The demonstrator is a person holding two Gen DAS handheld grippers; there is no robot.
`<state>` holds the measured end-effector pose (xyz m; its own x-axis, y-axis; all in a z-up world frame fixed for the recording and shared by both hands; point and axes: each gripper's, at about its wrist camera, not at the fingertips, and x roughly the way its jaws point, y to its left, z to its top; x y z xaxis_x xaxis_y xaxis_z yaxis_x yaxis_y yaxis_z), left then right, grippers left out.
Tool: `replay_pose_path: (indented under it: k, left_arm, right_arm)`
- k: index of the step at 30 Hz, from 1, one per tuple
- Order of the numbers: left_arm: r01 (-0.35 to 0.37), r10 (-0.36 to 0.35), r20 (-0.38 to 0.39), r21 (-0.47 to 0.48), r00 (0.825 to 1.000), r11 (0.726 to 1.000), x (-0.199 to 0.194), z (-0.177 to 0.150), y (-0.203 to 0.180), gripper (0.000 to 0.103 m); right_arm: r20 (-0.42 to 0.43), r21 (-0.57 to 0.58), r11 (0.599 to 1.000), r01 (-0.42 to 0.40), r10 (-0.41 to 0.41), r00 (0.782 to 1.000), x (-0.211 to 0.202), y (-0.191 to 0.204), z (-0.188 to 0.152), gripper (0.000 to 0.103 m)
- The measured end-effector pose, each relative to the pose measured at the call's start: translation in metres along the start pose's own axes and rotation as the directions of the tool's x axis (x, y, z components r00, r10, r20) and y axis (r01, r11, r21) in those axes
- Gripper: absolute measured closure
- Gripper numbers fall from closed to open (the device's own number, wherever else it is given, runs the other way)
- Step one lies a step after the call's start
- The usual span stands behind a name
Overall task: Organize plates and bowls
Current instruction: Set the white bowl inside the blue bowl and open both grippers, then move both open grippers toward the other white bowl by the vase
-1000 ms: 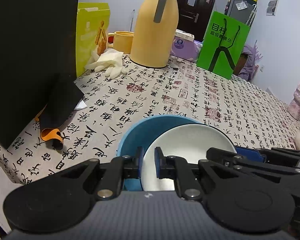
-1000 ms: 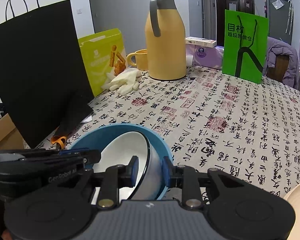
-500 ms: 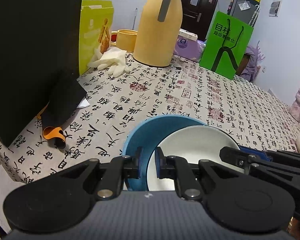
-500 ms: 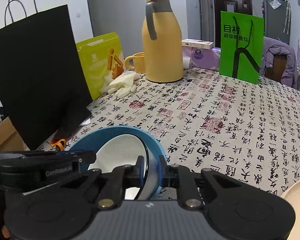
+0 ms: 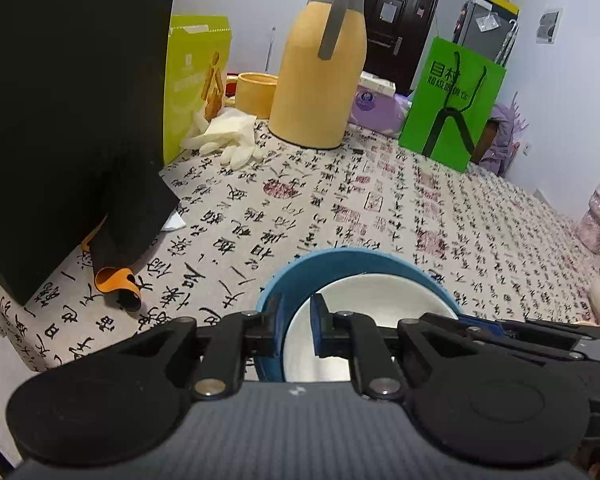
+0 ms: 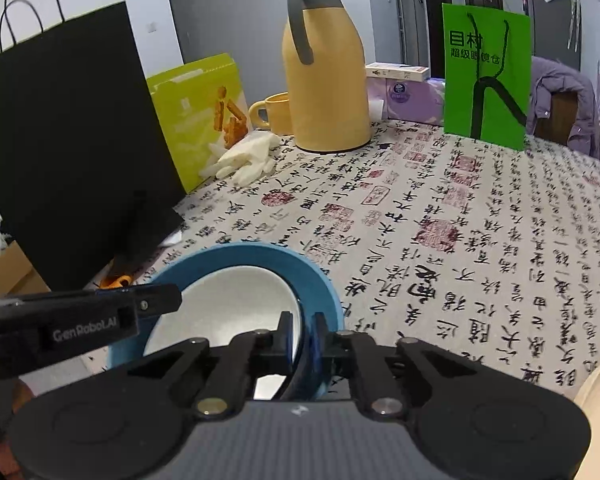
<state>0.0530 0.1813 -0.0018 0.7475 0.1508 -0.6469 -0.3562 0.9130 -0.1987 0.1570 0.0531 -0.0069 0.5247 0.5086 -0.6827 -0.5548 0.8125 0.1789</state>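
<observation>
Grippers pinch opposite rims: left gripper [image 5: 296,326] clamps the blue bowl [image 5: 364,258] holding a white bowl [image 5: 376,300]; right gripper [image 6: 302,334], jaws opening, grips both rims

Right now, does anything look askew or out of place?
Yes. The white bowl sits tilted inside the blue bowl, not nested flat. Beside the black bag, an orange-lined sleeve lies curled.
</observation>
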Motion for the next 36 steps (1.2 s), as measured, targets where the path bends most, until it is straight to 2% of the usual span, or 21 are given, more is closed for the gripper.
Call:
replay_pose_path:
  k: [4,9,12,14,15,17,18,20,22,25,36]
  left_arm:
    - [0.017,-0.017,0.027,-0.008,0.999,1.000,-0.008,0.003,0.001,0.089]
    - [0.021,-0.020,0.049,-0.018,0.999,1.000,-0.017,0.004,0.002,0.085]
    - [0.014,-0.013,0.067,-0.016,0.998,1.000,-0.023,0.002,0.002,0.074]
    - [0.010,-0.009,0.088,-0.010,0.996,1.000,-0.028,0.001,0.001,0.059]
    - [0.005,-0.005,0.101,-0.005,0.995,1.000,-0.031,0.000,0.001,0.053]
    - [-0.002,0.001,0.126,0.008,0.992,1.000,-0.036,-0.002,-0.002,0.030]
    - [-0.005,0.002,0.139,0.018,0.990,1.000,-0.038,-0.003,-0.003,0.023]
    - [0.000,-0.009,0.179,0.047,0.984,0.999,-0.046,-0.007,-0.008,0.000]
    - [0.011,-0.029,0.219,0.083,0.975,0.996,-0.055,-0.012,-0.015,0.000]
    - [-0.014,-0.021,0.267,0.131,0.964,0.991,-0.067,-0.021,-0.029,0.000]
    - [0.030,-0.076,0.309,0.151,0.948,0.988,-0.088,-0.033,-0.059,0.000]
  right_arm:
    - [0.042,0.016,1.000,-0.019,0.018,0.999,-0.008,-0.003,0.002,0.080]
    - [0.115,0.013,0.999,-0.050,0.048,0.992,-0.027,-0.006,0.004,0.080]
    - [0.144,-0.003,0.999,-0.044,0.044,0.989,-0.040,-0.007,0.004,0.056]
    - [0.162,-0.016,0.999,-0.044,0.046,0.986,-0.048,-0.008,0.002,0.035]
    - [0.171,-0.022,0.999,-0.041,0.044,0.984,-0.053,-0.009,0.000,0.030]
    - [0.188,-0.034,0.999,-0.034,0.040,0.981,-0.061,-0.011,-0.004,0.003]
    - [0.197,-0.039,0.999,-0.027,0.034,0.980,-0.065,-0.012,-0.006,0.000]
    - [0.213,-0.045,0.999,-0.016,0.025,0.977,-0.073,-0.014,-0.010,0.000]
    - [0.229,-0.042,0.999,-0.001,0.011,0.973,-0.080,-0.017,-0.014,0.000]
    - [0.255,-0.028,1.000,-0.003,0.010,0.967,-0.091,-0.023,-0.019,0.000]
    - [0.310,0.018,1.000,0.008,-0.013,0.951,-0.126,-0.054,-0.036,0.000]
